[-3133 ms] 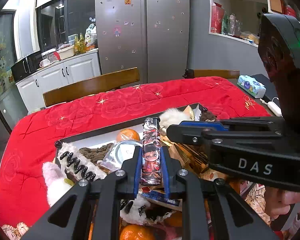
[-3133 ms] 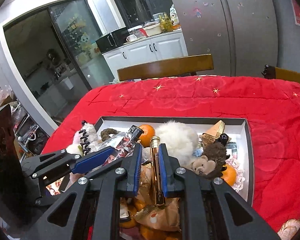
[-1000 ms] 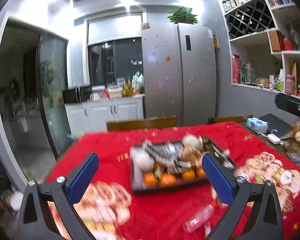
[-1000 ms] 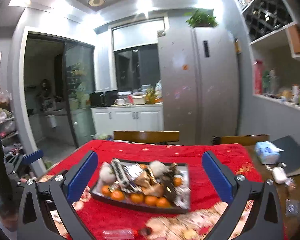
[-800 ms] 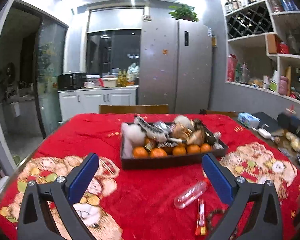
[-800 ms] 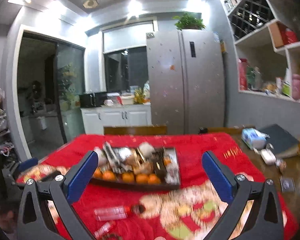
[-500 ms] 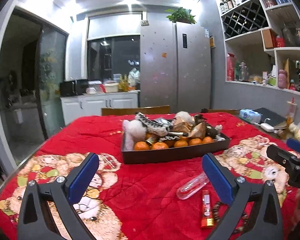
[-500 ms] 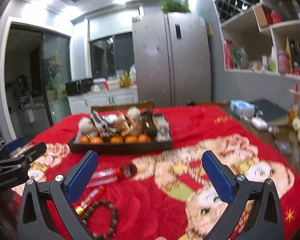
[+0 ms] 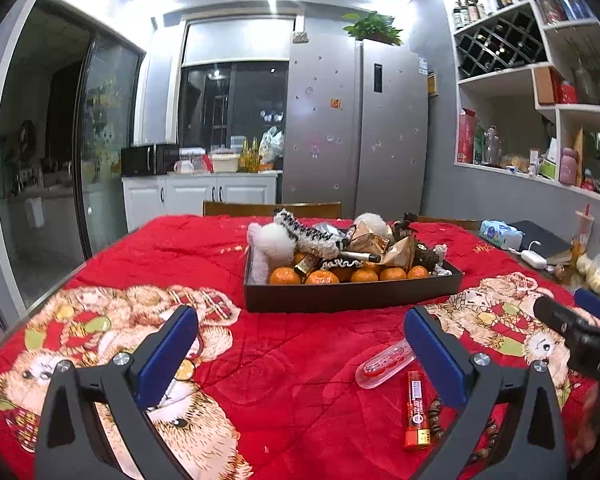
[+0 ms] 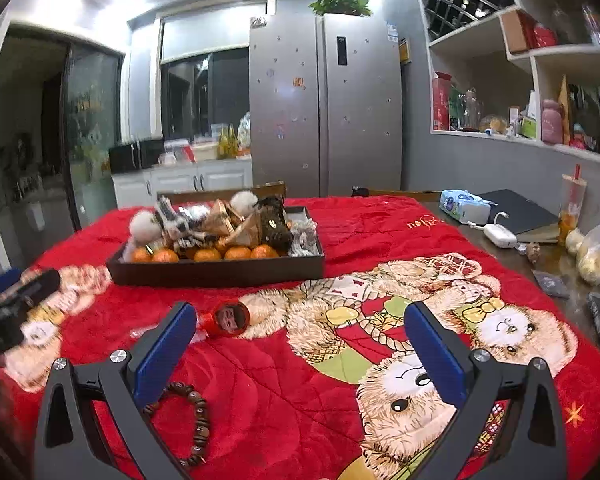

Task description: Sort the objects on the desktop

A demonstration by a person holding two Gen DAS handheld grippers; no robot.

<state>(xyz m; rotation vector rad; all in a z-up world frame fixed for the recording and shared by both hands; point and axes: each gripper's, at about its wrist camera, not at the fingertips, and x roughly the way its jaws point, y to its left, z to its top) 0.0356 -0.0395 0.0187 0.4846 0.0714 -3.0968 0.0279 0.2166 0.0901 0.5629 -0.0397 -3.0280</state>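
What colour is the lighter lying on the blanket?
Orange-red with a gold end: the small plastic lighter, clearest in the left wrist view.

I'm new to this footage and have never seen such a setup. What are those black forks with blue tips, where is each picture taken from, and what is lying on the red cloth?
No robot here: a person holds a two-finger gripper in each hand, and a fisheye camera on each one looks forward along its fingers. One picture comes from the left gripper, the other from the right gripper. Both have their jaws wide open and hold nothing.

On the red blanket stands a dark tray heaped with oranges, plush toys and wrapped items. Loose in front of it lie a clear tube, a red lighter and a brown bead bracelet. The tube's red cap with a cartoon face shows in the right view.

Past the blanket's right edge are a tissue pack and a white charger.
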